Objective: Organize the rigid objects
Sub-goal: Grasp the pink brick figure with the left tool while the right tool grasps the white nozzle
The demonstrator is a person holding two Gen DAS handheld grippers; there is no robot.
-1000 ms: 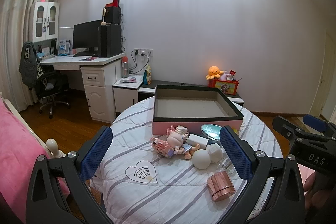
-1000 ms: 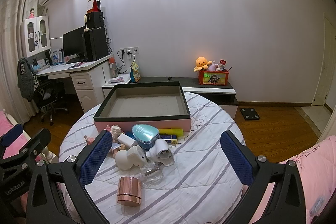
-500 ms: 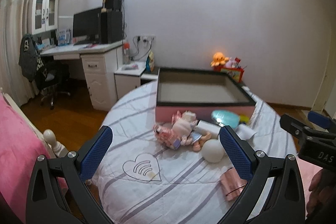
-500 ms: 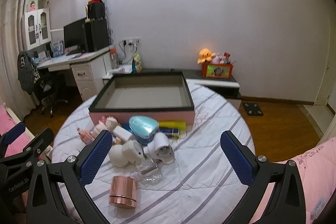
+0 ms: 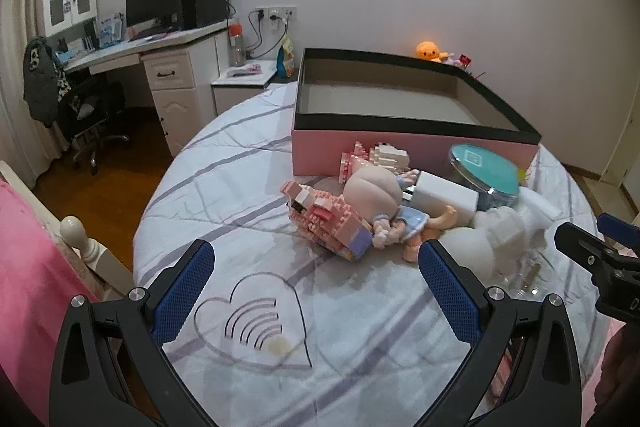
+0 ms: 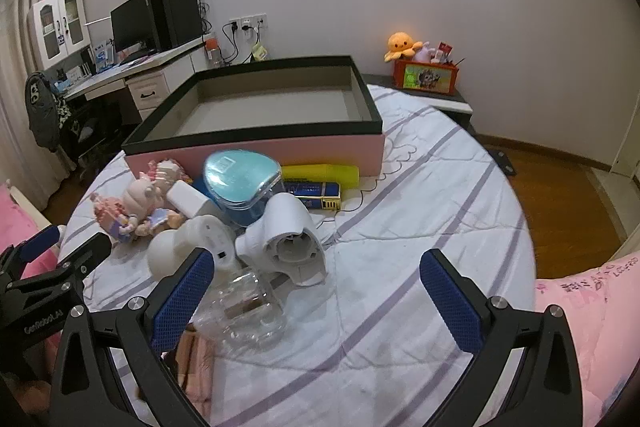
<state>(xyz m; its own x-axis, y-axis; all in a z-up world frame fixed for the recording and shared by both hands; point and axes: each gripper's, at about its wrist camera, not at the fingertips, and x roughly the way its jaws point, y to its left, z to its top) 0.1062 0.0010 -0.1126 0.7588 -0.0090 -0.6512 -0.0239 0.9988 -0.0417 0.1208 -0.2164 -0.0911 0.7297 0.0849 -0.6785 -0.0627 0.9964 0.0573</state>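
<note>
While both the left gripper (image 5: 316,283) and right gripper (image 6: 316,287) hover spread wide and holding nothing, a toy heap lies on the striped round table (image 6: 420,227): a clear jar (image 6: 248,307), a white hair-dryer part (image 6: 288,243) opening toward the camera. Beyond, a yellow tube (image 6: 320,171) lies along the pink box (image 6: 256,107), which holds nothing; farther off stands a desk (image 5: 140,47).

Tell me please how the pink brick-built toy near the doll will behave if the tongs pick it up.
The pink brick-built toy looks stiff, made of many small bricks, so a hard squeeze may snap pieces off. It lies tilted against the doll, so lifting it will probably shift the doll. Its studded sides should not slip.
</note>
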